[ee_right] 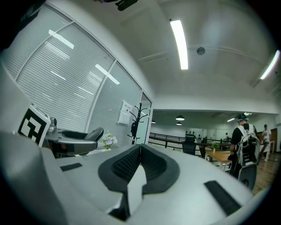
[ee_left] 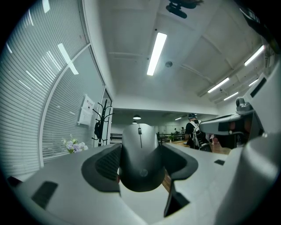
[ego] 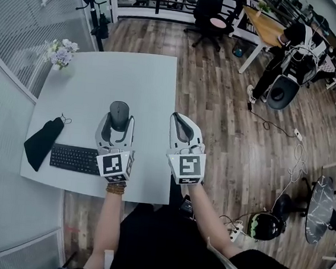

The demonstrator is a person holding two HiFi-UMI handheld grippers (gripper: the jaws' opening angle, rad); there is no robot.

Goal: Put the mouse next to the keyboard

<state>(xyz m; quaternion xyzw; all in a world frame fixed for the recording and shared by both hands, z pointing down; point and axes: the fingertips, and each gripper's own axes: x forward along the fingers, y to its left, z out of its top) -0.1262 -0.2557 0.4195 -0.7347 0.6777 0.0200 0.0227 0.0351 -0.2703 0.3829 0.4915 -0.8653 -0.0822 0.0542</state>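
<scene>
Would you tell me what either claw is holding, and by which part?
The left claw grips the mouse by its sides near the rear; the right claw is shut, empty.

The mouse (ego: 119,112) is dark grey, almost black. The keyboard (ego: 74,159) is black, and the table (ego: 102,82) under it is pale grey. Left of the keyboard is a black face mask (ego: 43,141). The flowers (ego: 61,53) are white and light purple. The left gripper (ego: 118,122) and right gripper (ego: 182,121) are white with dark pads and black-and-white square marks. The floor (ego: 228,125) is brown wood planks.
</scene>
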